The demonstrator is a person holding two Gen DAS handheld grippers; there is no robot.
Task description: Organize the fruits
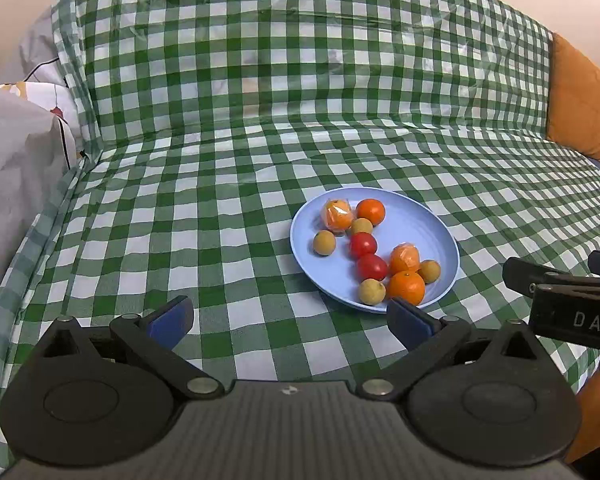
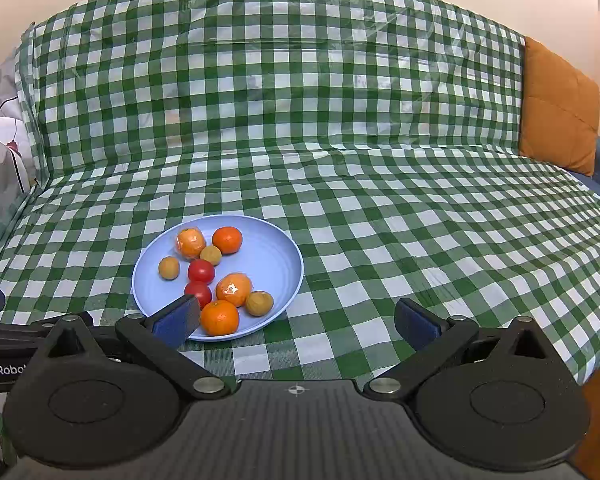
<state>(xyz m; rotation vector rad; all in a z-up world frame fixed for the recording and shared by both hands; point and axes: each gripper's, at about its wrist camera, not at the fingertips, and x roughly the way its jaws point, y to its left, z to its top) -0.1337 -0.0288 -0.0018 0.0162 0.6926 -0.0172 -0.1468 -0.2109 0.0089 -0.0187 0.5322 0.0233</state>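
Ten fruits sit together on the blue plate point(image 1: 440, 236): four oranges point(image 1: 406, 287) (two look plastic-wrapped), two tomatoes point(image 1: 363, 244) and four small tan fruits point(image 1: 324, 242), all mixed, none lying on the checked cloth point(image 1: 220, 220). That fits either a gathering just ended or a sorting by kind about to begin. For any pick, I'd close on one fruit across its widest part, clear of neighbours, since round fruit rolls. The left claw point(image 1: 290, 322) and right claw point(image 2: 296, 320) both gape wide, empty, held level and low just short of the plate's near rim.
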